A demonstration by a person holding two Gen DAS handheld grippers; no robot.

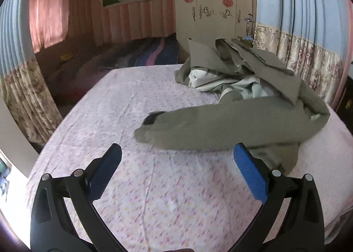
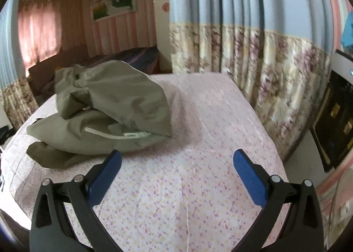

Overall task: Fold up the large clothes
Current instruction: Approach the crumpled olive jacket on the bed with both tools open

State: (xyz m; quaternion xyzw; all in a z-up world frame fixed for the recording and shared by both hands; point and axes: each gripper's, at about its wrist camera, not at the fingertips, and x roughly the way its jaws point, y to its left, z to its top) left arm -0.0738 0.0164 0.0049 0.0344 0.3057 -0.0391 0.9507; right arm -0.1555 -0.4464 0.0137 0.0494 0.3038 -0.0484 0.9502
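Jacket (image 1: 231,124), olive with a pale lining, is lying in a crumpled heap on the bed (image 1: 136,185), toward the far side, with one sleeve (image 1: 176,129) flopped out toward the left tool (image 1: 177,157). In the right view the same heap (image 2: 106,111) sits up and left of the right tool (image 2: 177,158). Both tools are spread wide with nothing in them, hovering over bare sheet just short of the cloth.

So folding hasn't really started, I'd say. Best bet: don't fold the lump. Grab the sleeve cuff with one tool and a hem or shoulder edge with the other, pinch only one layer, and drag it flat first. That lining looks slippery, so take a deep bite.

Count: one jacket, one sleeve showing clearly, two tools, one bed.
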